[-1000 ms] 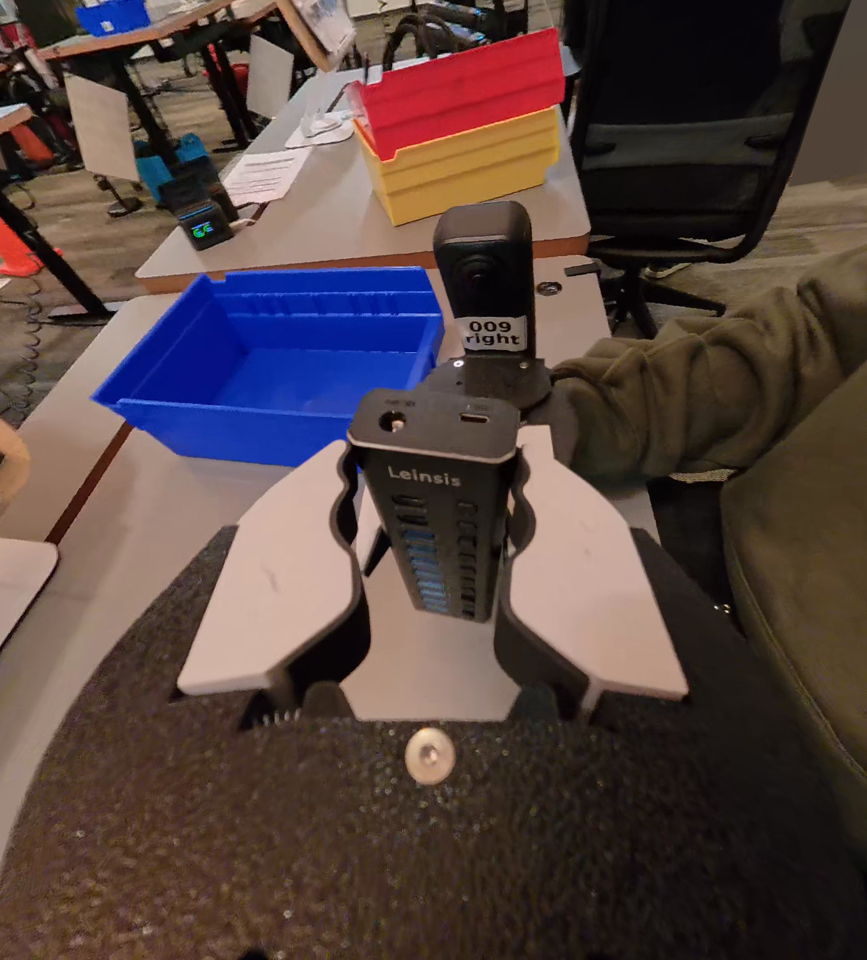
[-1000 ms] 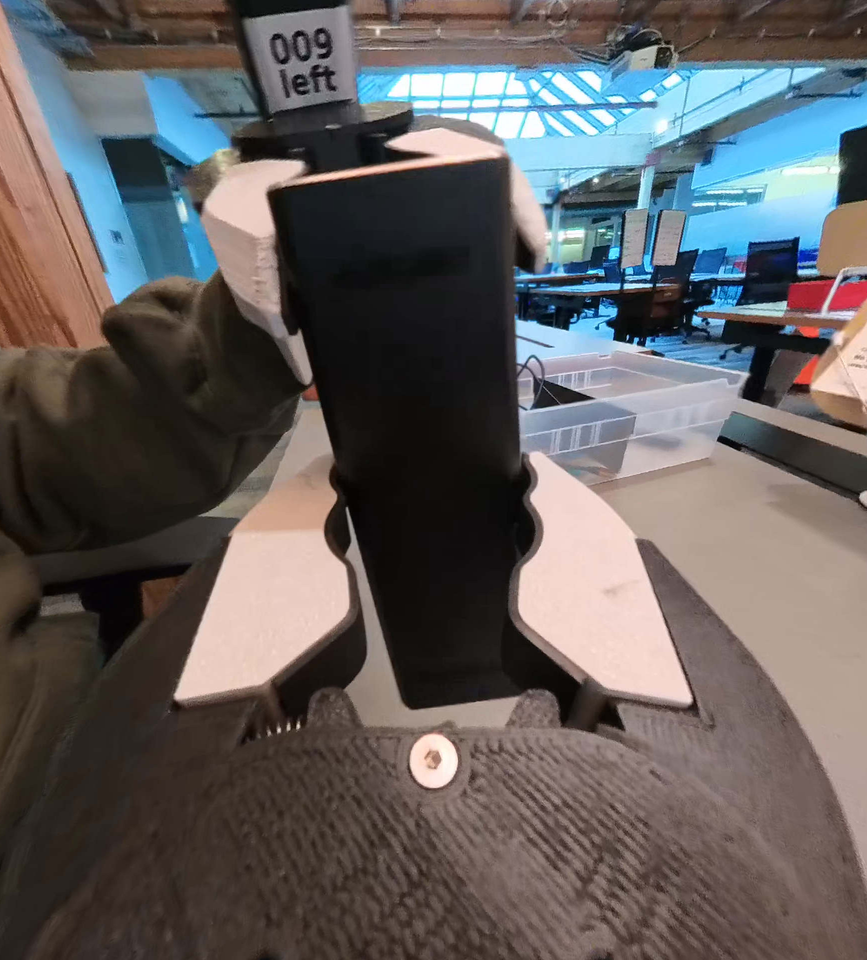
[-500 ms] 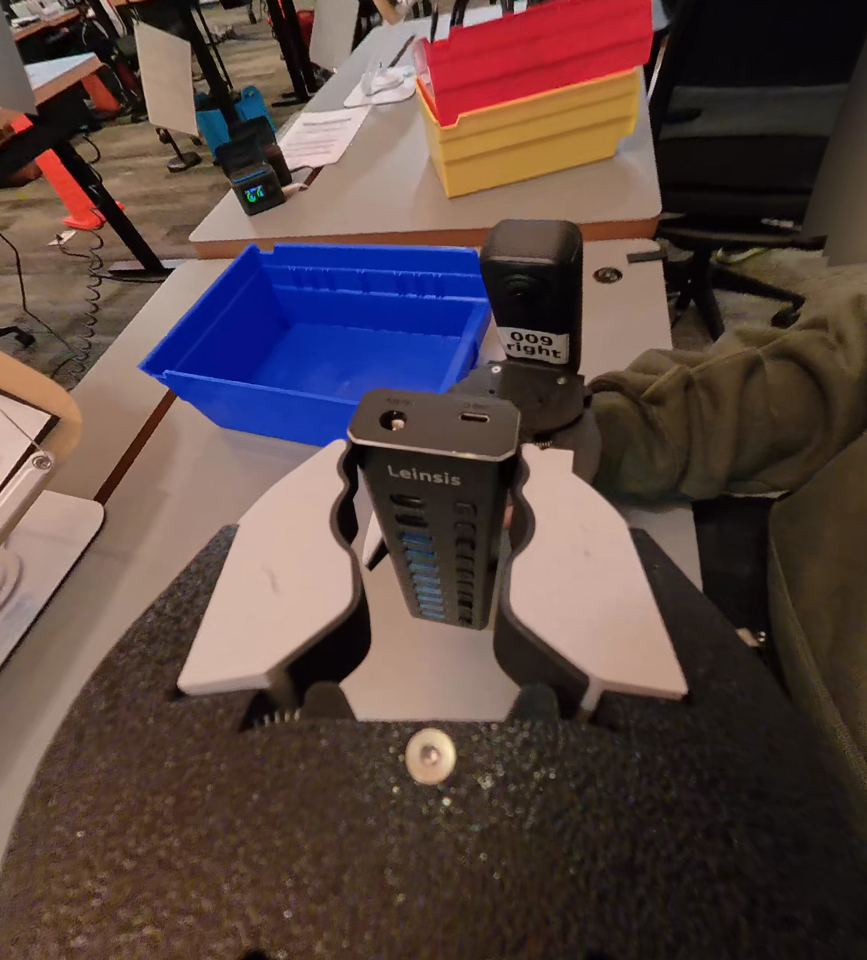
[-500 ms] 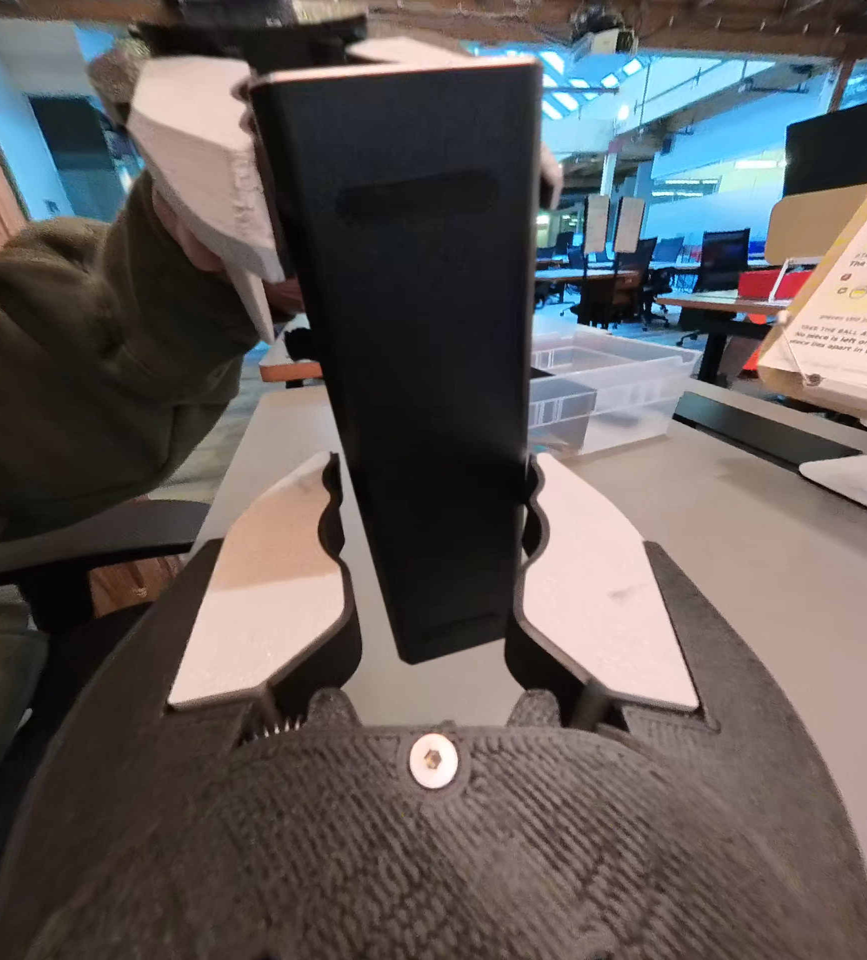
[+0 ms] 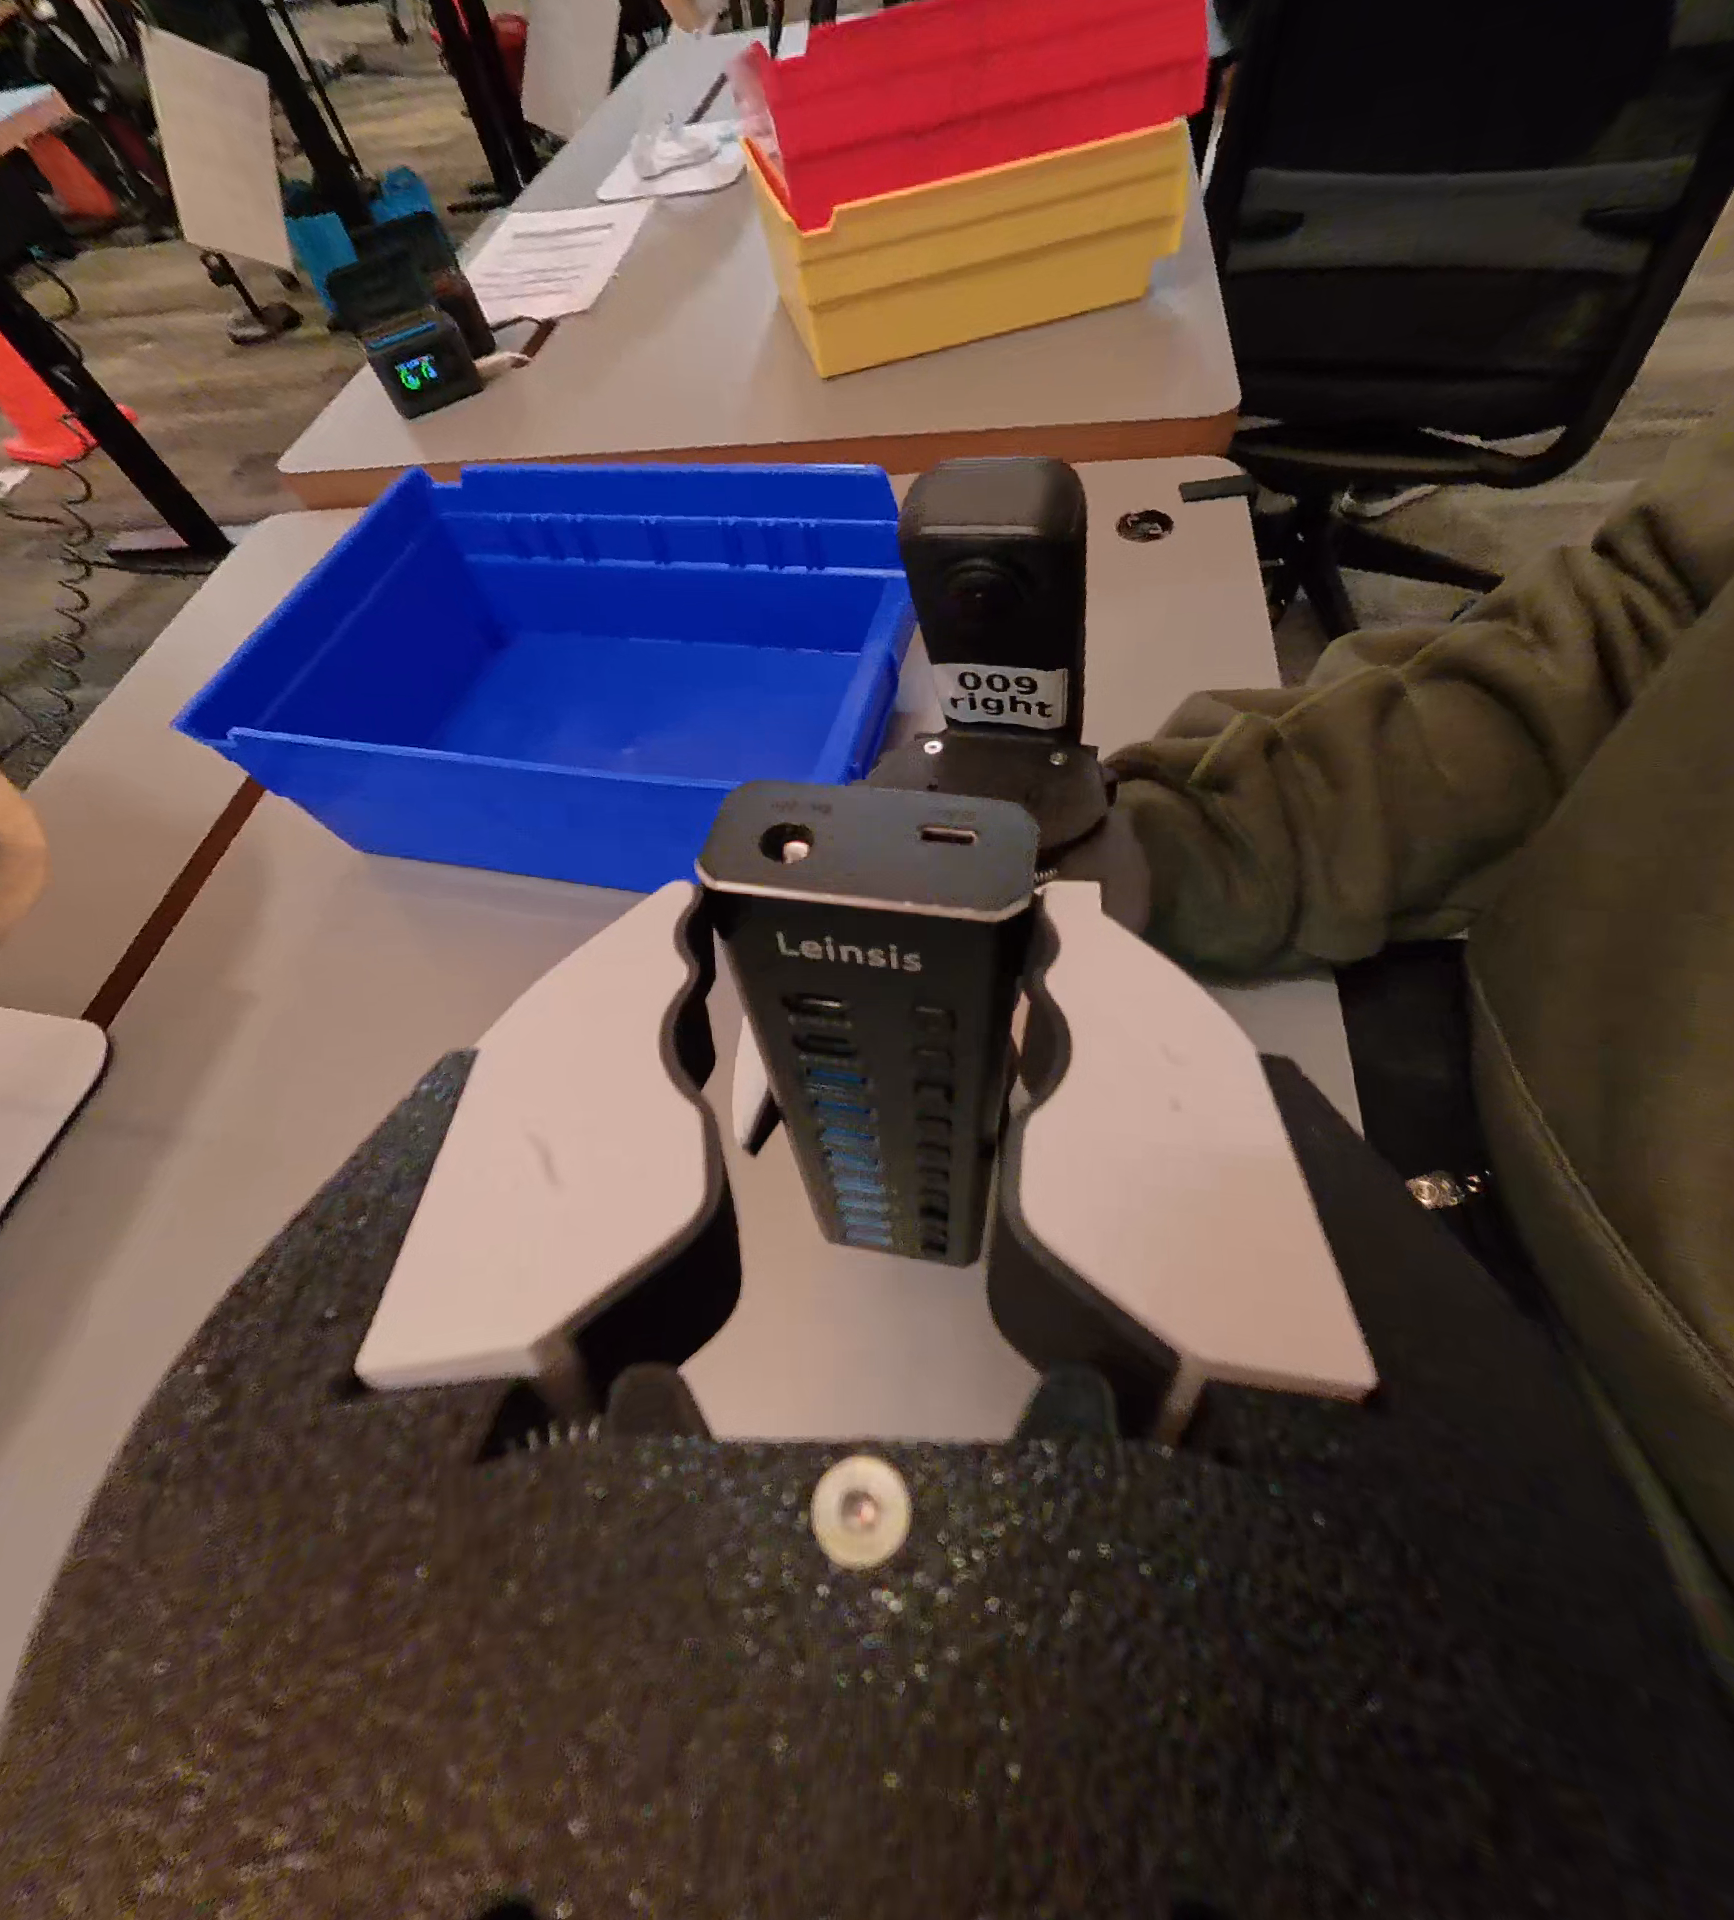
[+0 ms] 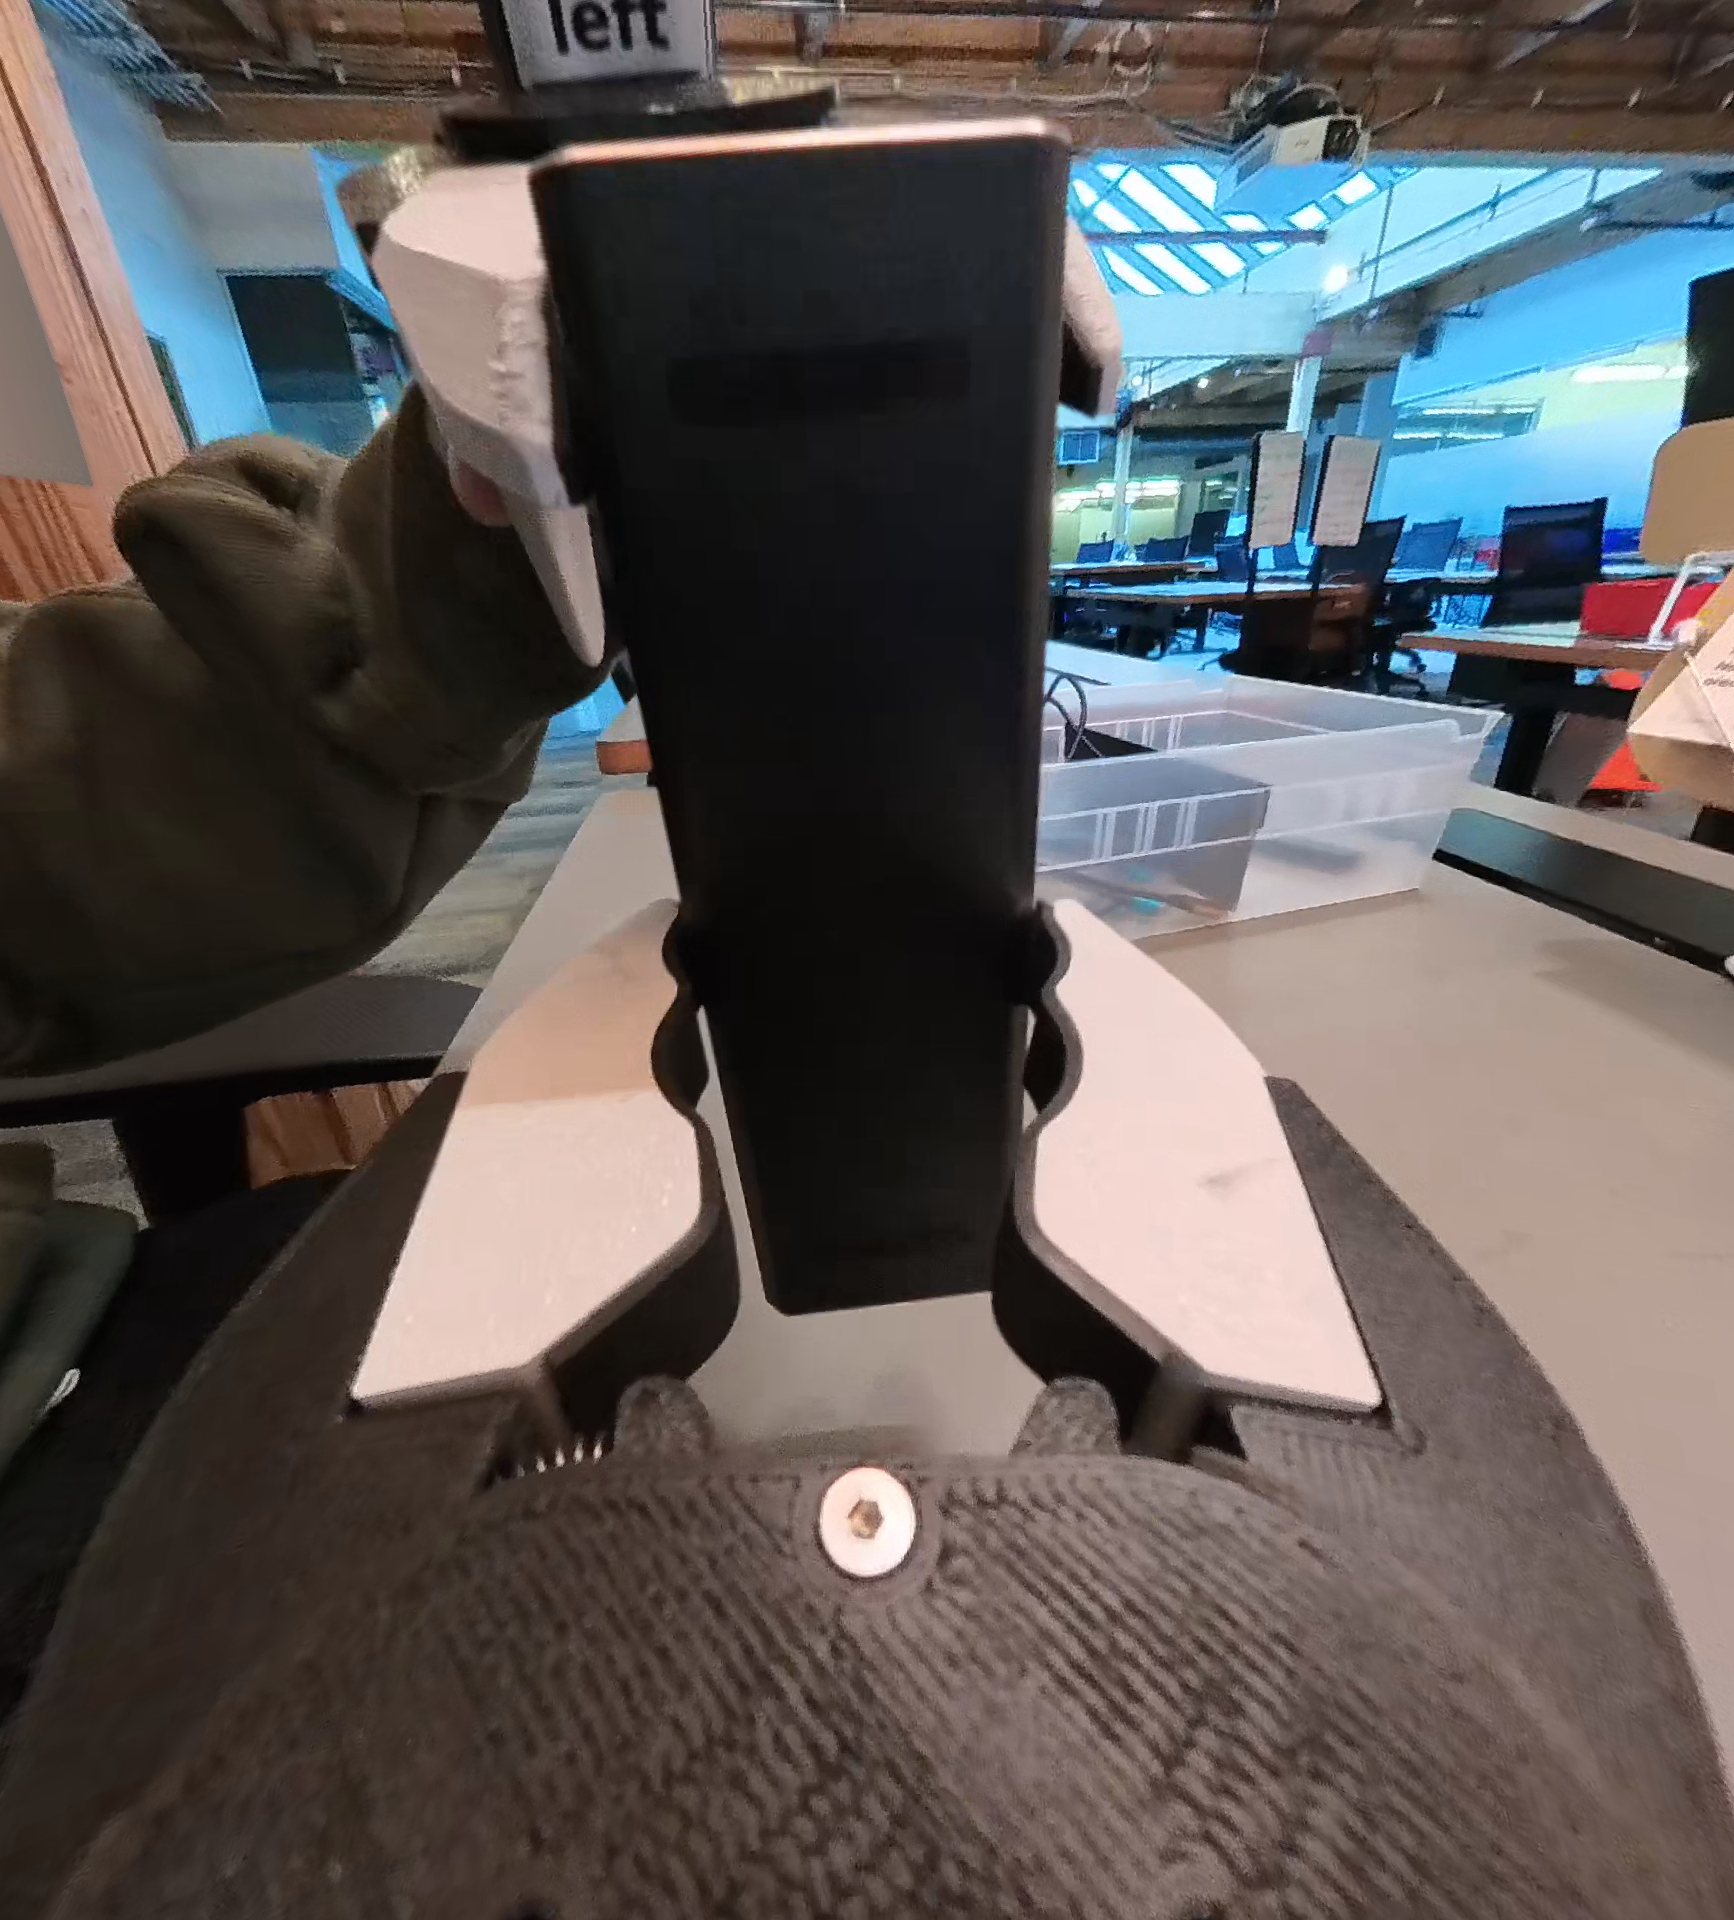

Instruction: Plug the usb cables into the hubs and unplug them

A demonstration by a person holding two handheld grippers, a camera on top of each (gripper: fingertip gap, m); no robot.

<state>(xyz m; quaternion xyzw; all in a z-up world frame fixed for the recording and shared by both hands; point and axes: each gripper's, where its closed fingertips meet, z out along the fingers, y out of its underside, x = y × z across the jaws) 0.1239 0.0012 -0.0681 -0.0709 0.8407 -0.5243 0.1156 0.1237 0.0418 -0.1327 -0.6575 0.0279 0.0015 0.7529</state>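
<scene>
Evidently we clamp hub (image 5: 868, 1049) with both claws, left claw (image 5: 863, 997), right claw (image 6: 858, 977); probably steadying ports for cables, none visible.

The right gripper (image 6: 858, 977) clamps its two pale grey fingers (image 6: 1143, 1122) on the lower part of a long black rectangular hub (image 6: 821, 675), plain back face toward the camera, standing upright. At the top end, the left gripper (image 6: 801, 301) pinches the same hub, its whitish fingers (image 6: 489, 374) pressed to both edges. An olive-green sleeve (image 6: 198, 748) reaches in from the left. Behind, on the grey table (image 6: 1517, 1143), sits a clear plastic bin (image 6: 1289, 790), well apart from the hub.
</scene>
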